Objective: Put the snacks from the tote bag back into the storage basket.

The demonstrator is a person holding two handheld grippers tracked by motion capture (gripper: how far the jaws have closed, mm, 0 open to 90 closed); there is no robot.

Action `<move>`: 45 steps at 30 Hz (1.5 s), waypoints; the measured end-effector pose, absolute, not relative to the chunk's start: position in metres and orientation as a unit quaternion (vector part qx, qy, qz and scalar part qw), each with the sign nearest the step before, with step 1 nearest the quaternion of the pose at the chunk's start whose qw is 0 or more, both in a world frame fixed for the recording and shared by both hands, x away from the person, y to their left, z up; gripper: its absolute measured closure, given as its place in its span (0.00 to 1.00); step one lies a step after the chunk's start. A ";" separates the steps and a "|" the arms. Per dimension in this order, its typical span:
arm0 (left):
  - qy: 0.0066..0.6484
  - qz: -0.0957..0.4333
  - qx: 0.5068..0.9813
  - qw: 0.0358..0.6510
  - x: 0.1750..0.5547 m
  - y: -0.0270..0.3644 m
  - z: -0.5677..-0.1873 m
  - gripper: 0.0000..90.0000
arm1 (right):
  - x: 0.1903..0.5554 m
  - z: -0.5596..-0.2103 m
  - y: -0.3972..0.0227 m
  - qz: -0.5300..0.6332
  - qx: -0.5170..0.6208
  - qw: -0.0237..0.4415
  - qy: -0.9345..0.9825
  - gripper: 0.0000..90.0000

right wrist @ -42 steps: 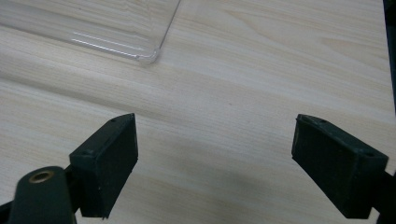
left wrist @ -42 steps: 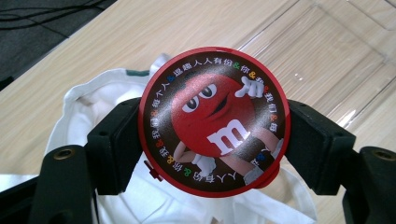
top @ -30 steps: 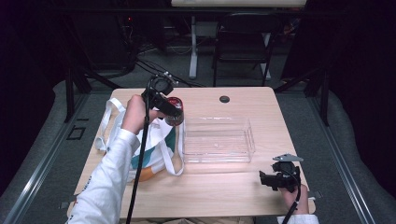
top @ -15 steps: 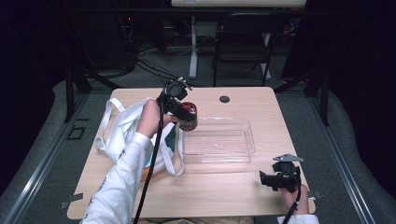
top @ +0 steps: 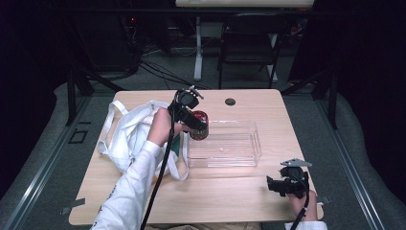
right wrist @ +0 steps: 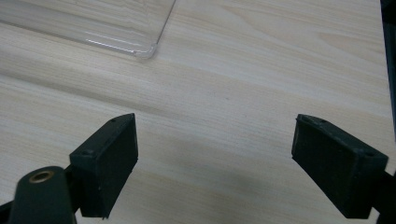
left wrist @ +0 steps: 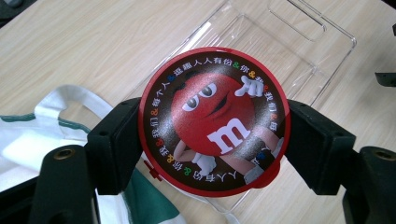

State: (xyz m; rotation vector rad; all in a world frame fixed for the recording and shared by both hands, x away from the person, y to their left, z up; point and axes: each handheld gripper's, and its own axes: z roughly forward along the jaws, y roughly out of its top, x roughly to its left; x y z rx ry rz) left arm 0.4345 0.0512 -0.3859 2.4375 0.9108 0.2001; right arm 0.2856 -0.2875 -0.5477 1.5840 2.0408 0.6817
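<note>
A round red candy tin (left wrist: 215, 119) with a cartoon figure on its lid sits between my left gripper's (left wrist: 212, 144) black jaws, which are shut on its sides. In the high view the candy tin (top: 200, 125) hangs over the left end of the clear plastic tray (top: 225, 146), held by my left gripper (top: 195, 123). The clear plastic tray (left wrist: 280, 42) lies below the tin. My right gripper (top: 273, 186) rests near the table's front right corner. In its own view my right gripper (right wrist: 215, 163) stands open over bare wood, a corner of the clear plastic tray (right wrist: 140, 49) at upper left.
A white cloth tote bag (top: 129, 134) with green print lies on the left half of the wooden table (top: 230, 201); the same tote bag (left wrist: 42, 135) shows under my left jaws. A small dark grommet (top: 230, 101) sits at the table's far edge. A chair (top: 249, 48) stands beyond.
My left gripper carried the candy tin from above the tote bag rightward and down to the tray's left end. The right gripper stayed put.
</note>
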 end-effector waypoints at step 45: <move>0.338 0.043 0.912 0.230 0.433 0.049 -0.440 0.29 | 0.284 -0.548 -0.288 0.248 0.576 0.236 0.742 0.16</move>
